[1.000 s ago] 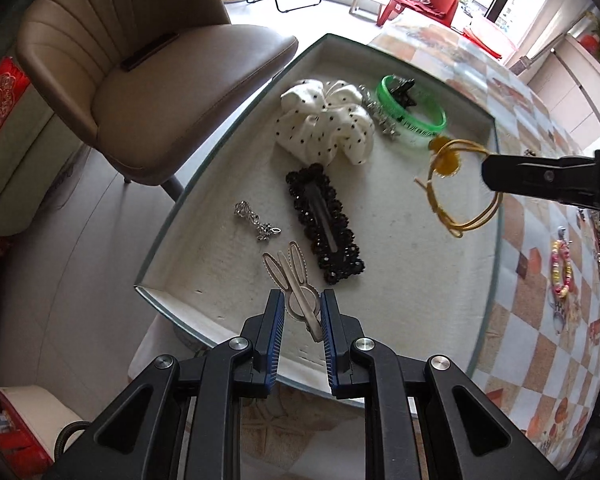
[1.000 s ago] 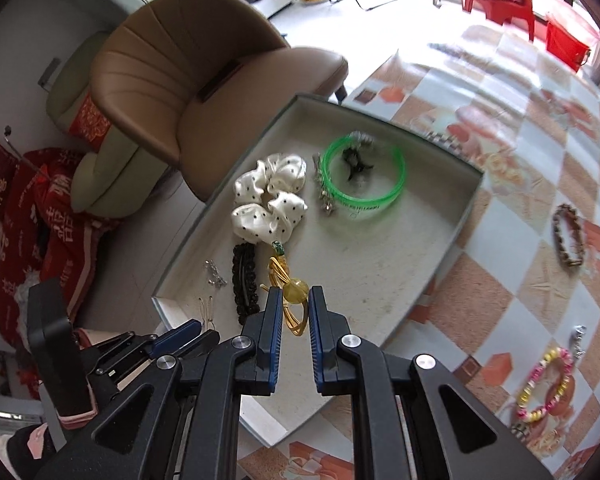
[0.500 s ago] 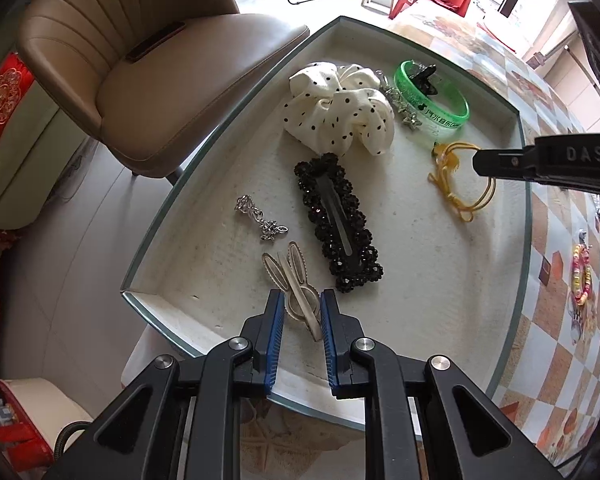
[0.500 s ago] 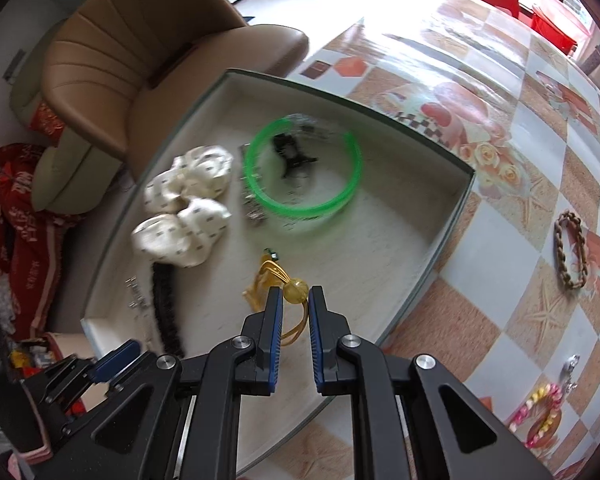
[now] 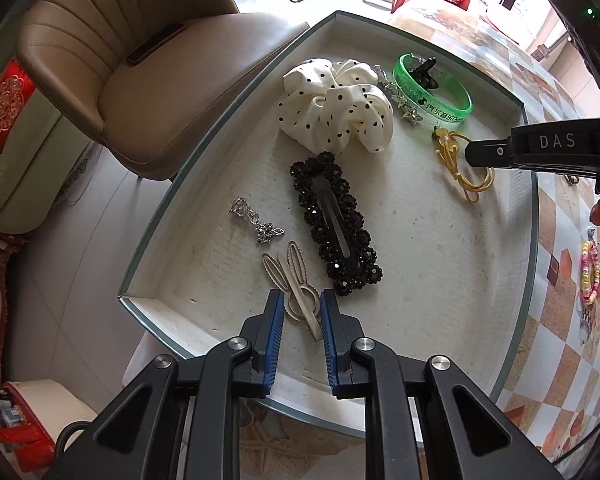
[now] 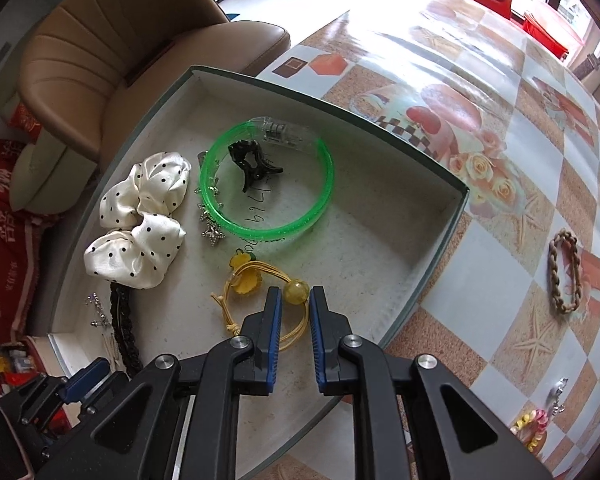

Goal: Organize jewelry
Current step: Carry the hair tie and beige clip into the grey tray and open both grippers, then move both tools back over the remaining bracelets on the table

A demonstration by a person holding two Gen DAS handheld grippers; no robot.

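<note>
A shallow white tray [image 5: 420, 264] [image 6: 440, 216] lies at the table corner. My left gripper [image 5: 301, 304] is shut on a beige rabbit-ear hair clip [image 5: 296, 284], low over the tray's near end. My right gripper [image 6: 293, 302] has narrow-set jaws astride the bead of a yellow hair tie [image 6: 260, 280] [image 5: 460, 164] that lies on the tray floor; whether it is gripped is unclear. In the tray lie a polka-dot scrunchie [image 5: 336, 108] [image 6: 140, 220], a black beaded clip [image 5: 334, 224], a green bangle [image 5: 432, 92] [image 6: 268, 184] and a black claw clip [image 6: 252, 164].
A silver charm [image 5: 256, 220] and a star pin [image 6: 212, 234] lie in the tray. On the patterned table are a braided bracelet [image 6: 564, 276] and a bead bracelet [image 5: 590, 272]. A brown chair [image 5: 140, 68] stands beside the table edge.
The right gripper lowered the yellow hair tie onto the tray floor near the green bangle and its jaws stand a little wider. The left gripper moved slightly forward, still holding the beige clip.
</note>
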